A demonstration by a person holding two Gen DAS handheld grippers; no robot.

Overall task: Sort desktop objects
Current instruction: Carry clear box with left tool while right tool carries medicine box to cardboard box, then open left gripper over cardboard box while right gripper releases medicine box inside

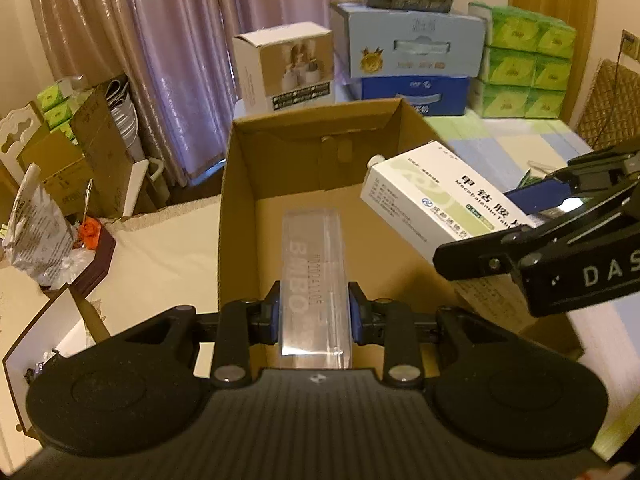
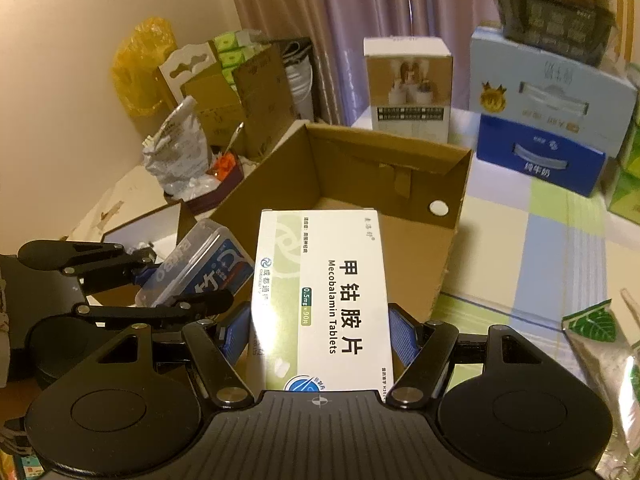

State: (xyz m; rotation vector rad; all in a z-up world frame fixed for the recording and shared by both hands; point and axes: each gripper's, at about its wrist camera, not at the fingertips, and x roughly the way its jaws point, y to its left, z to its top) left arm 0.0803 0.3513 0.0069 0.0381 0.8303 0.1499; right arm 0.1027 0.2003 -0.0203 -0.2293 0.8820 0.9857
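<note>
An open brown cardboard box [image 1: 240, 208] [image 2: 452, 240] stands on the table, its floor bare. My left gripper [image 1: 313, 312] is shut on a clear plastic case [image 1: 314, 276] printed "BMBO", held over the box's near end. In the right wrist view the same case [image 2: 200, 264] shows a blue label, with the left gripper [image 2: 160, 280] at the left. My right gripper [image 2: 318, 336] is shut on a white medicine box [image 2: 320, 300] marked "Mecobalamin Tablets", held above the cardboard box's near right edge. From the left wrist view the medicine box [image 1: 436, 196] comes in from the right with the right gripper [image 1: 536, 216].
Behind the cardboard box stand a white product carton [image 1: 284, 68], stacked blue milk cartons [image 1: 408, 64] and green tissue packs [image 1: 524, 64]. A crumpled bag [image 1: 36, 236] and small boxes clutter the left. A foil packet [image 2: 600, 344] lies on the checked cloth at right.
</note>
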